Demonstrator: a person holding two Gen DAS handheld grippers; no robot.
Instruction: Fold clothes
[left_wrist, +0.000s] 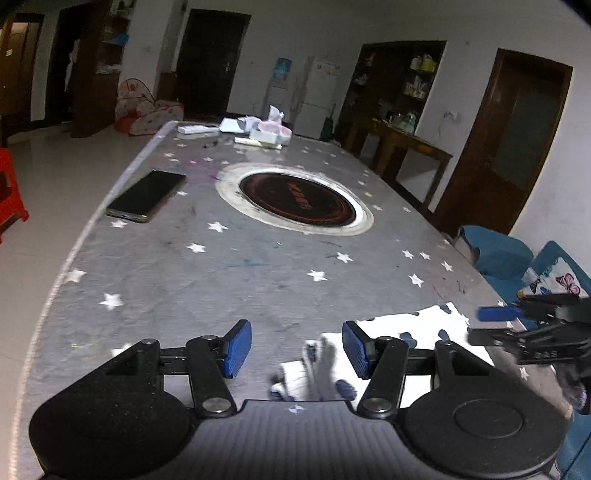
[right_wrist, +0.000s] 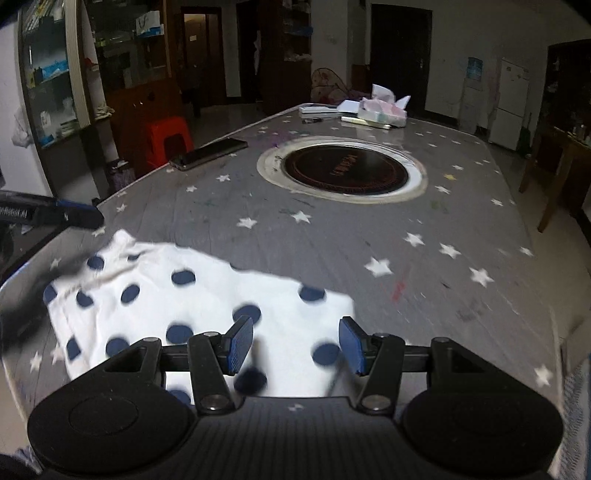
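**A:** Left wrist view first: left gripper (left_wrist: 297, 349) hovering above the near end of the star-print table (left_wrist: 192, 280), blue pads about half apart, nothing between them. White garment with navy dots (left_wrist: 417, 325) lying flat just below and to the right, partly under the right pad. Other tool, the right gripper (left_wrist: 517, 328), visible at the far right edge, also over the cloth.

**B:** Right wrist view next: right gripper (right_wrist: 296, 345) poised over the near edge of the same garment (right_wrist: 207, 295), fingers half open, gripping nothing. Cloth spread at the near left corner of the table (right_wrist: 369, 236), rumpled along its left side, where the left gripper (right_wrist: 74, 214) pokes in. Phone (right_wrist: 208, 152) and inset round hob (right_wrist: 345, 168) well beyond, clear of the work.

**A:** Looks like a pause between folds, or just ahead of the first one. Hard to tell how many layers already.

**B:** Next move probably needs both tools lowered onto one edge, pinched shut, then lifted and carried across together
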